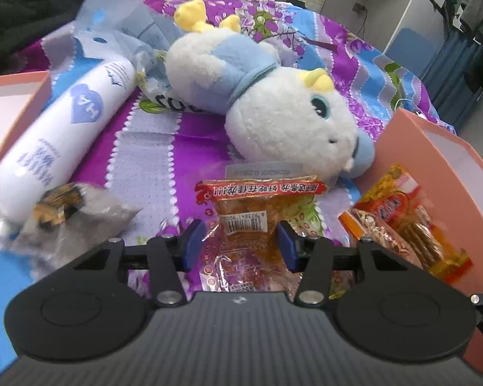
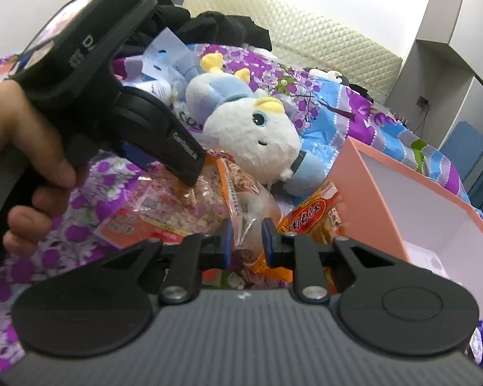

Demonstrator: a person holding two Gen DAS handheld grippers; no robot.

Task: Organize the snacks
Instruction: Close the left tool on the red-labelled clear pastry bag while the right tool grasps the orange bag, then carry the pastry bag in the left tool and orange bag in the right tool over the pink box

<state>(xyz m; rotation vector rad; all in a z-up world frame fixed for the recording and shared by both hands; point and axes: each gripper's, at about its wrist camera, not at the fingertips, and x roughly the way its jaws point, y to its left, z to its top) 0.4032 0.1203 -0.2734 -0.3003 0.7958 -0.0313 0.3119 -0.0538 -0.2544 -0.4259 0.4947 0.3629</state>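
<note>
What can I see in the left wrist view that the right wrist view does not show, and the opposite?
Only the left wrist view shows the white lotion bottle and a grey snack packet beside it. Only the right wrist view shows the person's hand holding the left gripper, and the right gripper with its jaws around a clear snack bag. Both show the plush toy, the pink box and the purple floral bedsheet.

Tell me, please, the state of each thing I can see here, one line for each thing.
left gripper: fingers around an orange snack packet, not pressing it.
right gripper: fingers shut on a clear snack bag.
pink box: open, snack packets lying at its mouth.
plush toy: lying on its side on the bedspread.
white bottle: lying flat, beside the toy.
</note>
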